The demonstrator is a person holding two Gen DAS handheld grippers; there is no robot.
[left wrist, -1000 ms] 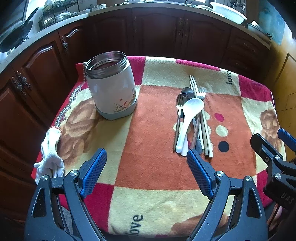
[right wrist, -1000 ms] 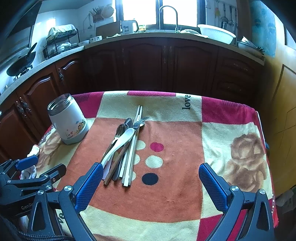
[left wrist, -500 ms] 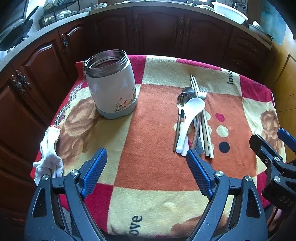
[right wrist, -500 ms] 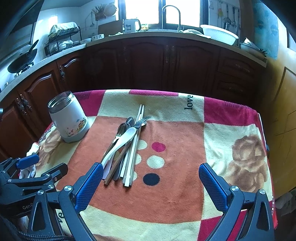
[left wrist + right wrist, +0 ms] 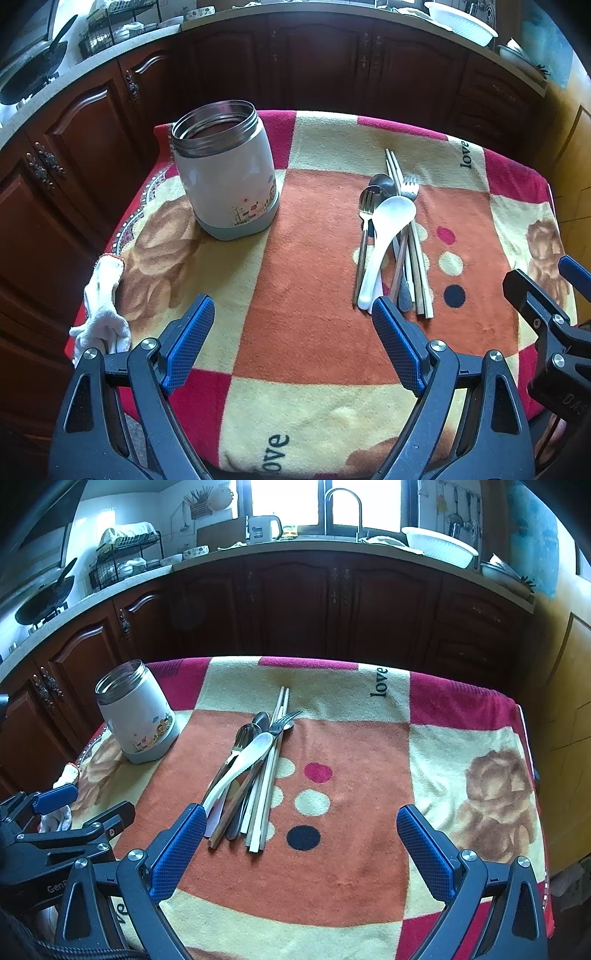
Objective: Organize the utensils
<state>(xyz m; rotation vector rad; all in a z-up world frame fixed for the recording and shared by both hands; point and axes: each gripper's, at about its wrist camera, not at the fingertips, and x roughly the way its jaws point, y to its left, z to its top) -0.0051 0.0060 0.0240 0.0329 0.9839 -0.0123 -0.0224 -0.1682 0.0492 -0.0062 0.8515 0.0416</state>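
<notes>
Right wrist view: blanket reads "love"; left tongs, right tongs spread wide, empty.

Bright backlight from the window, dim cabinets, fisheye-warped edges.

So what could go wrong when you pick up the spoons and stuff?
The white spoon lies on top of the forks and chopsticks, all piled together, so grabbing one could drag or scatter the rest. The jar stands near the blanket's edge, and a bump might tip it off. Both the left gripper and the right gripper are open and empty, and the soft blanket might bunch under the fingers.
</notes>
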